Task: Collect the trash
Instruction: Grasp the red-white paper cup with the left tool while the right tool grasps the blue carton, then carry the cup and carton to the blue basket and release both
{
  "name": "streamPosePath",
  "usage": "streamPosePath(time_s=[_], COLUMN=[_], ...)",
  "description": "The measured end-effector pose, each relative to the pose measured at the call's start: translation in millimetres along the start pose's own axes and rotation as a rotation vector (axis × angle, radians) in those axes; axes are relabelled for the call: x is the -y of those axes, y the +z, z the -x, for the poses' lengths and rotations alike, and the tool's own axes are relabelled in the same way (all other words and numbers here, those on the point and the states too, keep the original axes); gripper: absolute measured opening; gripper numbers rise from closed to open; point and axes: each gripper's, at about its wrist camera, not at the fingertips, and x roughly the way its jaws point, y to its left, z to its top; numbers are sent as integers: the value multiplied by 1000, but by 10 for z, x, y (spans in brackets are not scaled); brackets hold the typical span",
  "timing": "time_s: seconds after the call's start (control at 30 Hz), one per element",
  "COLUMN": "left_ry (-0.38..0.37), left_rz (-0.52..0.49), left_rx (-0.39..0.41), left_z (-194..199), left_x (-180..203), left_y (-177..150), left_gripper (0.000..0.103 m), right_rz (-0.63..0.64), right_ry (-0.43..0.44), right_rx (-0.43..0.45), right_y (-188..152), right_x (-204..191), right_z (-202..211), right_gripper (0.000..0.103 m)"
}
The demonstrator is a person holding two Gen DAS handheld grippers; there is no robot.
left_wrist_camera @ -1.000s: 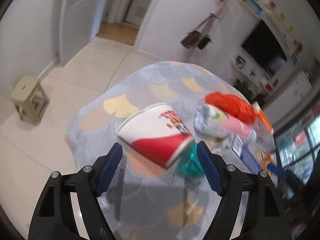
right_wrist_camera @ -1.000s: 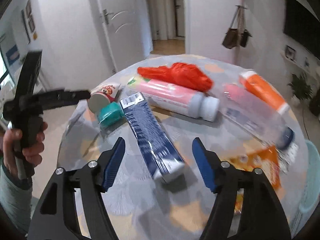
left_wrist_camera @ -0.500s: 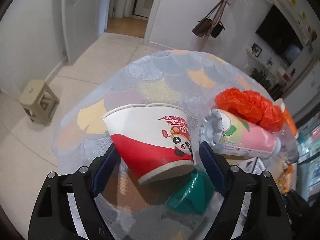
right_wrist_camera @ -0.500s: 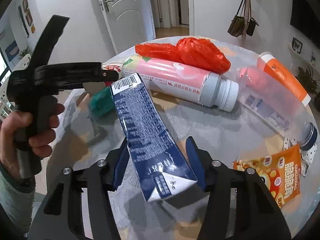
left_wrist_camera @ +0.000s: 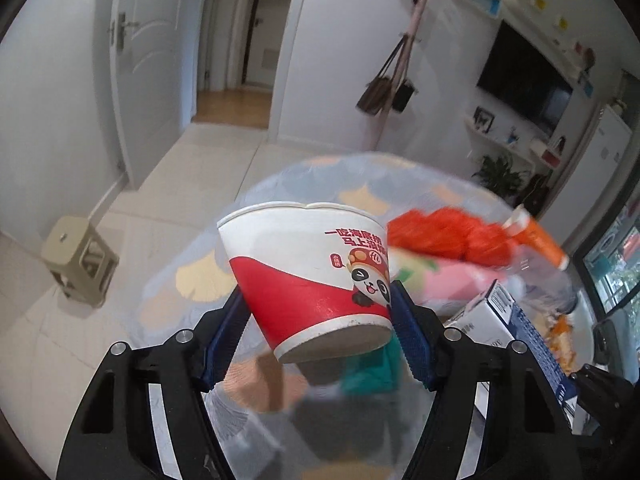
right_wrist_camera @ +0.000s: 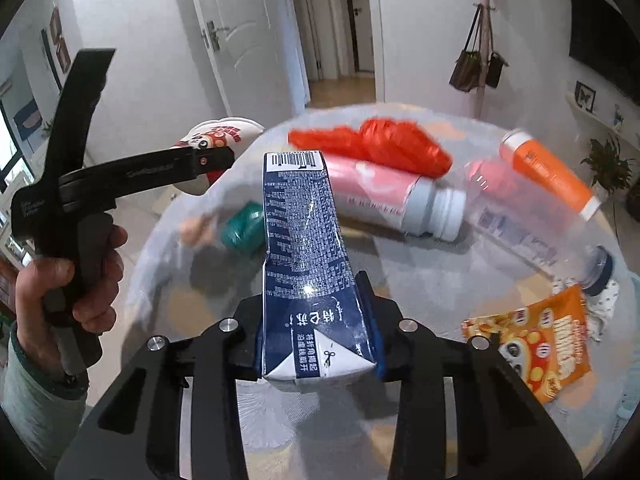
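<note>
Since half a second ago, we have lifted both items off the table (right_wrist_camera: 440, 280). Our left gripper (left_wrist_camera: 320, 332) now holds the paper noodle cup (left_wrist_camera: 308, 280) clear of the cloth, its blue jaws pinching the lower red band on either side, where before the cup lay tilted on the table between jaws that only flanked it. The cup sits nearly upright, rim up and slightly dented, base toward the camera. Our right gripper (right_wrist_camera: 316, 328) has likewise closed: its jaws pinch the folded end of the dark blue drink carton (right_wrist_camera: 304, 248), which now points away from us above the table, barcode end farthest out.

The cup is glossy waxed paper, a white and red cone with a cartoon panda. The carton is a long rectangular box with fine white print and a creased, glued white flap.

On the round table, covered in a soft fan-patterned cloth, the rest remains: a crumpled red plastic bag (right_wrist_camera: 380, 144), a pink-labelled bottle with a ribbed white cap (right_wrist_camera: 396, 196) on its side, a clear plastic bottle (right_wrist_camera: 532, 220), an orange bottle (right_wrist_camera: 552, 176), a shiny orange snack packet (right_wrist_camera: 532, 344), and a small teal object (right_wrist_camera: 244, 228), blurred. A beige plastic stool (left_wrist_camera: 80, 268) stands on the tiled floor.
</note>
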Motion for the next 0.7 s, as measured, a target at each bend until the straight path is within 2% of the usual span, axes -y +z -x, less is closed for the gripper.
streamPosePath(time_s=[0.17, 0.3, 0.53, 0.7], left_ry=[-58, -139, -245, -315], left_rz=[-52, -103, -223, -312], left_rx=[71, 93, 74, 50], left_z=[268, 358, 252, 94], left_x=[320, 704, 1570, 2250], left_y=[98, 125, 50, -37], left_gripper=[68, 68, 68, 68], right_rz=[-43, -96, -221, -344], right_ry=[-28, -73, -164, -277], right_rx=[83, 144, 213, 259], right_y=[38, 12, -102, -338], right_x=[138, 372, 985, 1572], right_z=[385, 697, 1138, 1479], right_gripper=[34, 34, 34, 34])
